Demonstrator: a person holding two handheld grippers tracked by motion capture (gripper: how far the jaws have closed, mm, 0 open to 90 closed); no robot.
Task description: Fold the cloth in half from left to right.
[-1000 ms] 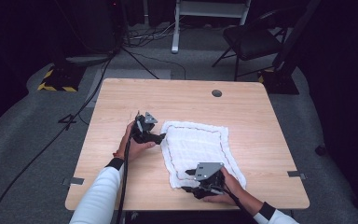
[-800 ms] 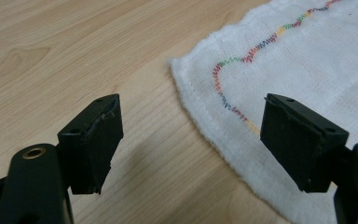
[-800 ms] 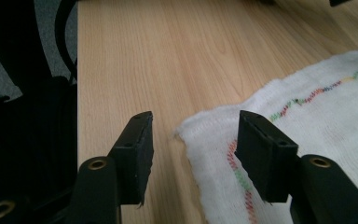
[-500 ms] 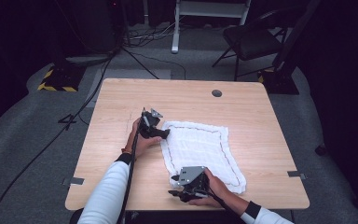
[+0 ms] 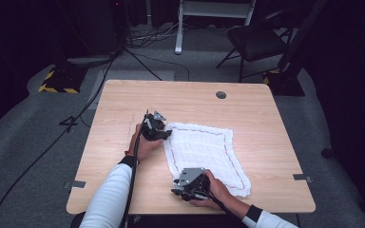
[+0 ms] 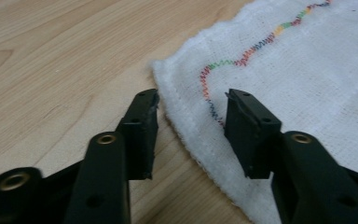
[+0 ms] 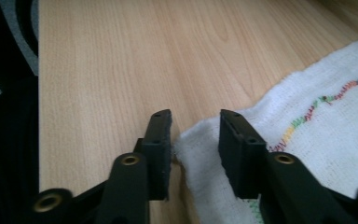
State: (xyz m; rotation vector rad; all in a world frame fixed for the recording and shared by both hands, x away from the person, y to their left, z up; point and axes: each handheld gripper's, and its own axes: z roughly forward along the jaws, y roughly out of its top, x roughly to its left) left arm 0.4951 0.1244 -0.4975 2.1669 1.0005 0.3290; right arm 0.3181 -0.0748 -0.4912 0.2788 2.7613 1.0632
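A white cloth (image 5: 204, 147) with a wavy line of coloured stitching lies flat on the wooden table (image 5: 195, 99). My left gripper (image 5: 165, 135) is at the cloth's far left corner. In the left gripper view its jaws (image 6: 191, 100) straddle the cloth's hem (image 6: 186, 126) with a gap on each side; they have just been closing. My right gripper (image 5: 177, 188) is at the near left corner. In the right gripper view its jaws (image 7: 195, 119) have just been closing around the cloth's corner (image 7: 200, 140), which rises slightly between them, not clamped.
A round hole (image 5: 221, 95) sits in the table's far right part. Tape tabs (image 5: 77, 184) mark the near edges. A chair (image 5: 261, 40) and cables (image 5: 138, 57) are on the floor beyond the table. The table's near edge is close under my right hand.
My right gripper has slid left along the cloth's near edge to its near left corner. The left gripper has stayed at the far left corner.
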